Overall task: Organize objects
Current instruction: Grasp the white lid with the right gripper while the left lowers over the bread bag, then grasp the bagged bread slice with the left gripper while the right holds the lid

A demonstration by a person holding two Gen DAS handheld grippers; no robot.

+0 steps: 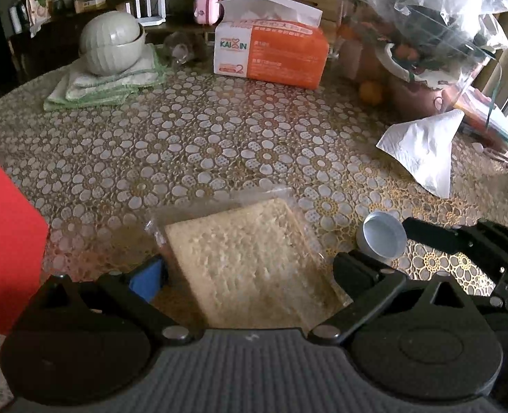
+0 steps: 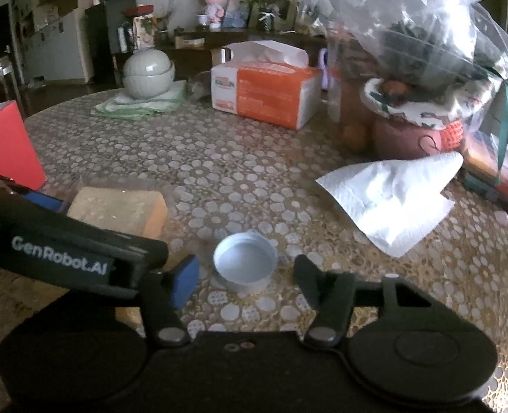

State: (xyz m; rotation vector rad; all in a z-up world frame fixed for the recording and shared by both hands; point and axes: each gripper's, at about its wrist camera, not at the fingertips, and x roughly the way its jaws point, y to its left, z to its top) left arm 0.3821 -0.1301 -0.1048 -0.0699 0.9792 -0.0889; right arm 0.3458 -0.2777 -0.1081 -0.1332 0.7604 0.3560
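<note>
A slice of bread in a clear bag [image 1: 254,261] lies on the flower-patterned table between the fingers of my left gripper [image 1: 250,272], which is open around it. It also shows in the right wrist view [image 2: 119,208]. A small silver cap [image 2: 245,265] lies open side up on the table, between the spread fingers of my right gripper [image 2: 245,275], which is open. The cap shows in the left wrist view [image 1: 381,237] beside the right gripper's black arm [image 1: 460,241]. A crumpled white paper towel [image 2: 391,192] lies to the right.
An orange tissue box [image 1: 271,51] stands at the back. Stacked pale bowls [image 1: 112,44] sit on folded green cloths at the back left. A red box [image 1: 2,234] stands at the left. A pink pot [image 2: 422,127] with a clear plastic bag above it stands at the right.
</note>
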